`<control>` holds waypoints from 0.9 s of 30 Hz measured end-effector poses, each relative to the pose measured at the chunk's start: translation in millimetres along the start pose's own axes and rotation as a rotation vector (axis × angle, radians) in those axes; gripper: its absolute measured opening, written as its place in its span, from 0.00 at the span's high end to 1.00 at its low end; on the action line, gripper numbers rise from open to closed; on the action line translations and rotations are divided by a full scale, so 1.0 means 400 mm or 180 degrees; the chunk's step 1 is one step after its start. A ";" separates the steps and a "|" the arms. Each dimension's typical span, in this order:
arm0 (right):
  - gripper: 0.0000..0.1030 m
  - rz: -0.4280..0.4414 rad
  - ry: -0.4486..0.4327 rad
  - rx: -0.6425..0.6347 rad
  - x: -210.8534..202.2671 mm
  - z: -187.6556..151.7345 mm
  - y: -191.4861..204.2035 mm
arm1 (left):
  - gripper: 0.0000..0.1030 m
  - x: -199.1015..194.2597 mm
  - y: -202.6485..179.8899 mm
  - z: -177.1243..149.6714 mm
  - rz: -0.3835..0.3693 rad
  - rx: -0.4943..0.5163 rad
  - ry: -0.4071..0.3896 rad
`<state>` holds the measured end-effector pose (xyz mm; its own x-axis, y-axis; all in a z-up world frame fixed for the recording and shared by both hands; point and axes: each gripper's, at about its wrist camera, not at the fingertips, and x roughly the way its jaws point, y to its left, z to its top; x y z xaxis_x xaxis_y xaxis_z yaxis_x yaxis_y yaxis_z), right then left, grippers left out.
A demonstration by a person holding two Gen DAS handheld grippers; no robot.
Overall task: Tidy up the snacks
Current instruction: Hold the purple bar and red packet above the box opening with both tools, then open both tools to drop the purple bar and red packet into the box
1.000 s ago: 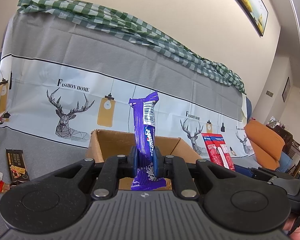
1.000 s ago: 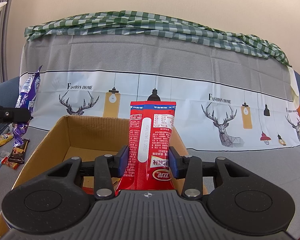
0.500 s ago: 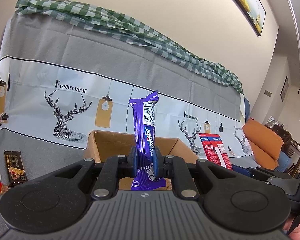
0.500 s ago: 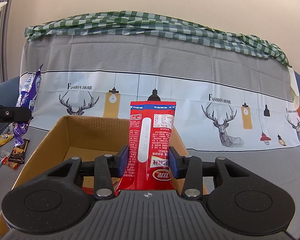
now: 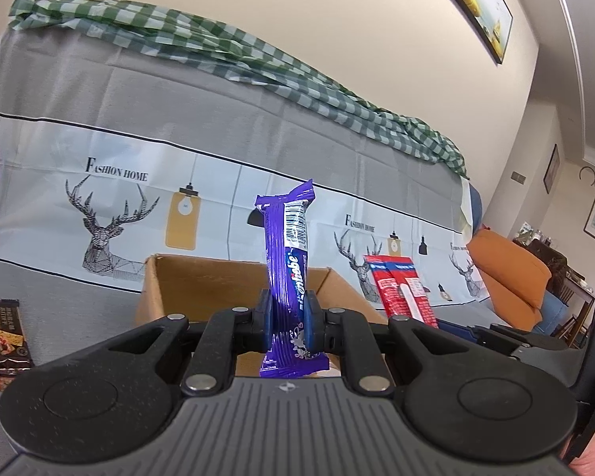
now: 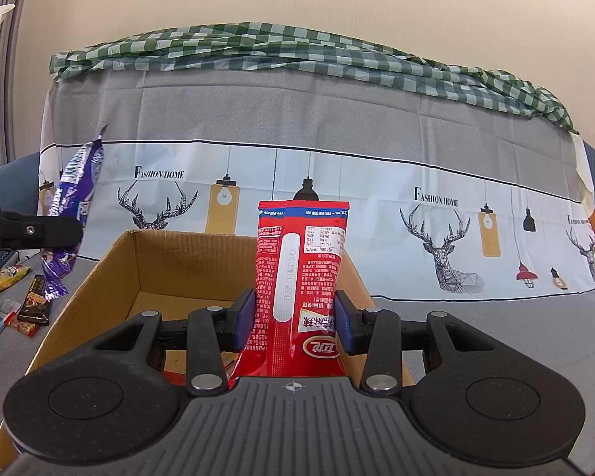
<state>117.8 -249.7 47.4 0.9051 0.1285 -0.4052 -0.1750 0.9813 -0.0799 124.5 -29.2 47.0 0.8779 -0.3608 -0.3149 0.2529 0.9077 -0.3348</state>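
My left gripper point(image 5: 288, 323) is shut on a purple snack bar point(image 5: 287, 261), held upright over the near edge of an open cardboard box point(image 5: 202, 285). My right gripper point(image 6: 295, 319) is shut on a red snack packet point(image 6: 301, 273), upright above the same box point(image 6: 170, 261). The red packet also shows in the left wrist view point(image 5: 400, 293), to the right of the box. The purple bar shows in the right wrist view point(image 6: 73, 198), left of the box, in the left gripper's fingers point(image 6: 39, 232).
The box sits on a sofa covered with a grey deer-print cloth point(image 6: 416, 158), a green checked cloth point(image 6: 297, 49) along its back. Loose snacks lie left of the box: a dark bar point(image 5: 8, 329), a yellow packet point(image 6: 6, 277), other wrappers point(image 6: 33, 309). An orange cushion point(image 5: 511, 273) lies right.
The left gripper has drifted slightly with the purple bar, so the box and sofa print shifted a little in its view. The right gripper with the red packet has stayed put.
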 end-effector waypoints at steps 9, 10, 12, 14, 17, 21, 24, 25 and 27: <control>0.56 0.0056 0.0046 -0.0040 0.013 0.001 0.004 | 0.67 0.023 -0.019 -0.009 -0.0093 -0.0029 0.0119; 0.55 0.0048 0.0057 -0.0054 0.014 0.001 0.006 | 0.57 0.028 -0.021 -0.011 -0.0091 -0.0028 0.0155; 0.45 0.0006 0.0046 -0.0092 0.015 0.001 0.011 | 0.42 0.027 -0.022 -0.013 -0.0029 0.0009 0.0131; 0.39 -0.0003 0.0031 -0.0084 0.013 0.003 0.013 | 0.42 0.023 -0.016 -0.009 -0.0013 -0.0004 0.0102; 0.35 -0.0005 0.0036 -0.0056 0.015 0.005 0.017 | 0.44 0.017 0.000 -0.004 0.0030 -0.0062 0.0088; 0.34 0.0016 0.0033 -0.0052 0.015 0.008 0.033 | 0.51 0.003 0.016 0.002 0.0071 -0.0061 0.0065; 0.34 0.0036 0.0031 -0.0053 0.014 0.010 0.050 | 0.59 -0.006 0.034 0.003 0.0134 -0.0037 0.0114; 0.34 0.0045 0.0026 -0.0046 0.013 0.012 0.056 | 0.61 -0.011 0.044 0.004 0.0148 -0.0045 0.0130; 0.34 0.0067 0.0023 -0.0029 0.012 0.014 0.069 | 0.68 -0.021 0.067 0.007 0.0199 -0.0087 0.0152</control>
<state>119.5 -221.3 48.4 0.8984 0.1481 -0.4135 -0.1977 0.9770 -0.0796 125.0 -1.2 43.0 0.8711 -0.3140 -0.3776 0.1865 0.9228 -0.3372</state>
